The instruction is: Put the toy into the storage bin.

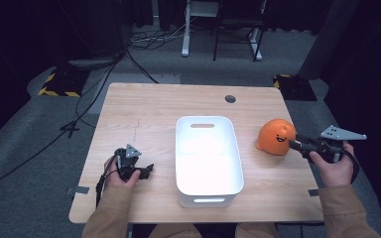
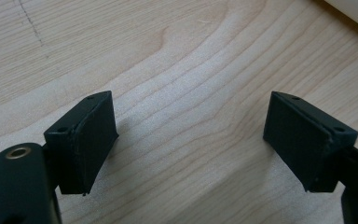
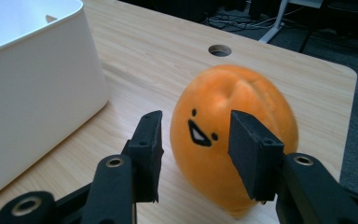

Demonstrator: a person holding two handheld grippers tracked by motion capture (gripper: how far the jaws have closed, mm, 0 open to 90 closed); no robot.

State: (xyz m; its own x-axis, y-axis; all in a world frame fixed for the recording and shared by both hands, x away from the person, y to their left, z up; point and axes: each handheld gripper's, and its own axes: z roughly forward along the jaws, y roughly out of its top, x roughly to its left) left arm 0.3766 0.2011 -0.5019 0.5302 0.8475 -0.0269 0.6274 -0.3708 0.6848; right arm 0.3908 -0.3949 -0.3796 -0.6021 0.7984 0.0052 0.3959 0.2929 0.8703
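No brand, label or writing can be read on anything here; the only marking is a drawn face on the toy (image 1: 276, 137): two small black dot eyes and an open black mouth with a white patch inside, clear in the right gripper view. The toy (image 3: 233, 140) is a bright orange, rounded plush with a soft fuzzy surface and a shallow crease across its top. It sits on the bench (image 1: 144, 104) to the right of the white bin (image 1: 207, 157), apart from it, with its face turned toward the right hand-held gripper (image 1: 297, 144).

That right hand-held gripper (image 3: 195, 156) is released: its two black jaws stand apart, one on each side of the toy's face, just in front of the plush; whether either jaw touches it cannot be told. In the high view its tips reach the toy's right side.

The left hand-held gripper (image 1: 146, 171) rests low over the bench to the left of the bin. In its own view the left hand-held gripper (image 2: 191, 140) is also released, jaws spread wide over bare wood grain, grasping nothing, with a corner of the bin (image 2: 354, 11) at the upper right.

The bin is a rectangular white tub with rounded corners and a slot handle at each end. Beyond the bin, the bench has a round hole (image 1: 230, 98).
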